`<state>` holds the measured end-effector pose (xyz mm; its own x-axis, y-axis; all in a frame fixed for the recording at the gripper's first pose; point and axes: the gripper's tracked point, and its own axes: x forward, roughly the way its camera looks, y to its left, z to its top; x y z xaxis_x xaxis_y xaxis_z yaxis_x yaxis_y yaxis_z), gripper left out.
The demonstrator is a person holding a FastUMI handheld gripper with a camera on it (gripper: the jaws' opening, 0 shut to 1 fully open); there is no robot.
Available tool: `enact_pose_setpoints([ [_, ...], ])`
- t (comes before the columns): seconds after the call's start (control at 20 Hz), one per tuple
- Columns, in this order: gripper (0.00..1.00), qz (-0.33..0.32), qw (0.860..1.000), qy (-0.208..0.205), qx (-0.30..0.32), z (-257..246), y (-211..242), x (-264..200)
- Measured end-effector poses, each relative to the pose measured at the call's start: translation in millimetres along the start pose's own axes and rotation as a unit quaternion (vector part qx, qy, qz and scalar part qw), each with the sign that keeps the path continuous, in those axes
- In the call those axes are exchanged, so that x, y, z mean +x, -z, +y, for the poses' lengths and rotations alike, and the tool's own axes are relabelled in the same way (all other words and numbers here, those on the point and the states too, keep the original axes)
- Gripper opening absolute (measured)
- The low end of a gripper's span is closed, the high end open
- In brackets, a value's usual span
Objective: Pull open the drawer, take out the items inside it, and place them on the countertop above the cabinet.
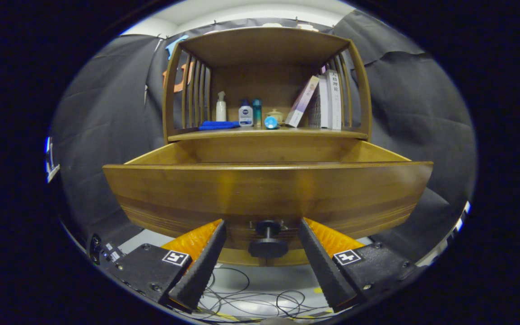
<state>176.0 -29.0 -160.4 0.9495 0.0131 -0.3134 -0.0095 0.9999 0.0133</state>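
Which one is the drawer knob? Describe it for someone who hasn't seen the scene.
Start at the wooden cabinet with books and bottles on its shelf. Below the shelf, the drawer stands pulled out. The knob is the small dark round piece low on the drawer's front, between the open tool fingers, untouched: the only dark fitting on the wood.

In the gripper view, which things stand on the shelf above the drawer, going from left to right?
White spray bottle → blue cloth lying flat → white bottle with dark cap → teal bottle → round blue item → leaning book → upright books. The tongs are open, either side of the drawer knob.
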Motion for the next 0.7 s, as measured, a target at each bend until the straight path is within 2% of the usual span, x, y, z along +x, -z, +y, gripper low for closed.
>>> enact_pose_setpoints([
  [0.35,1.0,-0.011,0.999,0.029,-0.01,1,1,1],
  [0.7,1.0,-0.011,1.0,0.012,0.005,-2,-3,12],
])
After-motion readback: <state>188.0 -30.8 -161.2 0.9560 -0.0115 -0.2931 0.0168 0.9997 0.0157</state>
